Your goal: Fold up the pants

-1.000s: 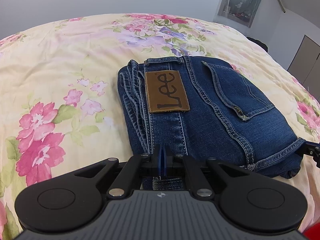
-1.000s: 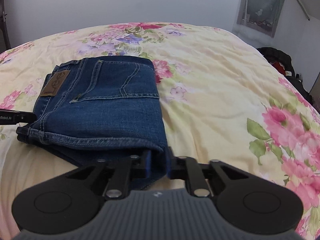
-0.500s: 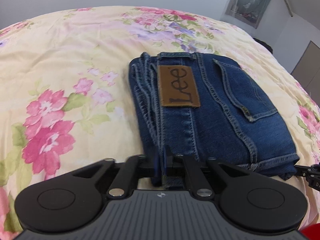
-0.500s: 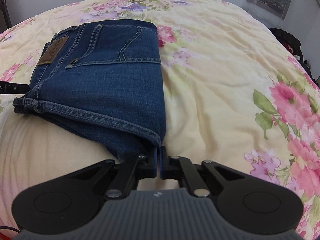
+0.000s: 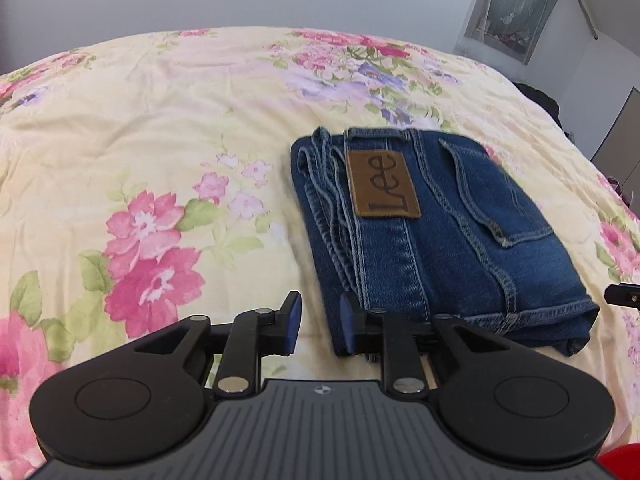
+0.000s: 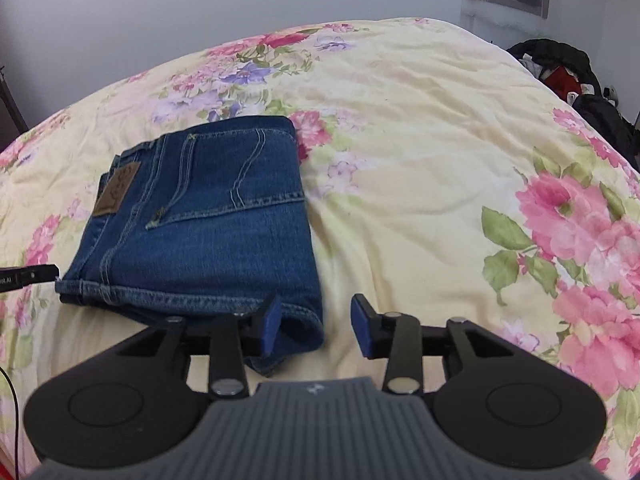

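Note:
Folded blue jeans (image 5: 440,240) with a brown Lee patch (image 5: 382,188) lie flat on the floral quilt (image 5: 160,140). My left gripper (image 5: 320,325) hovers at their near left corner, its jaws opening; the denim edge sits by the right pad, and only quilt shows in the gap. In the right wrist view the jeans (image 6: 200,216) lie ahead to the left. My right gripper (image 6: 316,324) is at their near right corner, jaws opening, with the loose corner between them and not pressed. Each gripper's tip shows at the edge of the other's view.
The quilt (image 6: 420,140) covers the whole bed and slopes away on every side. A dark heap of clothes (image 6: 560,72) lies beyond the bed's far right edge. A grey wall stands behind, with a curtained window (image 5: 516,12) at the upper right.
Both grippers were shut on the jeans' near corners and have let go, their jaws now apart. Both have lifted and drawn back a little, and the jeans rest on the quilt.

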`<state>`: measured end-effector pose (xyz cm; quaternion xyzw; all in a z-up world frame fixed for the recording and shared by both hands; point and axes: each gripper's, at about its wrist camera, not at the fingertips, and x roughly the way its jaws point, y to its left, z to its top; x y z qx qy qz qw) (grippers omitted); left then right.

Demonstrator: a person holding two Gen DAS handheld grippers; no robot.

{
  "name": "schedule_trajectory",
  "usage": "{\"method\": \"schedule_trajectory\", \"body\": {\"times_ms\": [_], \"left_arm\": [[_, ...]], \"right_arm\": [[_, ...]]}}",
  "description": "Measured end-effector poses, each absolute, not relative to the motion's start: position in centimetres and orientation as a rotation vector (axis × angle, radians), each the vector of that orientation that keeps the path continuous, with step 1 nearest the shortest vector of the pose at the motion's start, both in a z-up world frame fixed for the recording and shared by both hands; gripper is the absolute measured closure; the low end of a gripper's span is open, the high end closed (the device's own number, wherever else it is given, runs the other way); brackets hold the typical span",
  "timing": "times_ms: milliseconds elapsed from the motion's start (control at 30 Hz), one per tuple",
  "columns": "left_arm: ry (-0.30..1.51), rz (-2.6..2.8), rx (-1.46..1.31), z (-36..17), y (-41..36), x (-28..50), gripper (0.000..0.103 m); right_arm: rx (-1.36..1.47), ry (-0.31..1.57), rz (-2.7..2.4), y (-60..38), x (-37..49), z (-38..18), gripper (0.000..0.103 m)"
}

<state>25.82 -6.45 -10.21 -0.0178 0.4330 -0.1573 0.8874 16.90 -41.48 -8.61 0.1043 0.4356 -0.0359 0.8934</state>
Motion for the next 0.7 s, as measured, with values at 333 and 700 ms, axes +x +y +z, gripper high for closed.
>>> {"method": "schedule_trajectory", "body": {"times_ms": [333,700], "left_arm": [[0.865,-0.416,-0.337,-10.8,-4.5,30.4,0.021],[0.943,-0.49,-0.664,-17.7,-4.4,37.0,0.015]], "right_arm": [[0.42,0.888,-0.018,-44.2,22.9,-10.1,0.033],[0.662,0.878,0.097,-47.5,29.1,-16.3,0.032]]}}
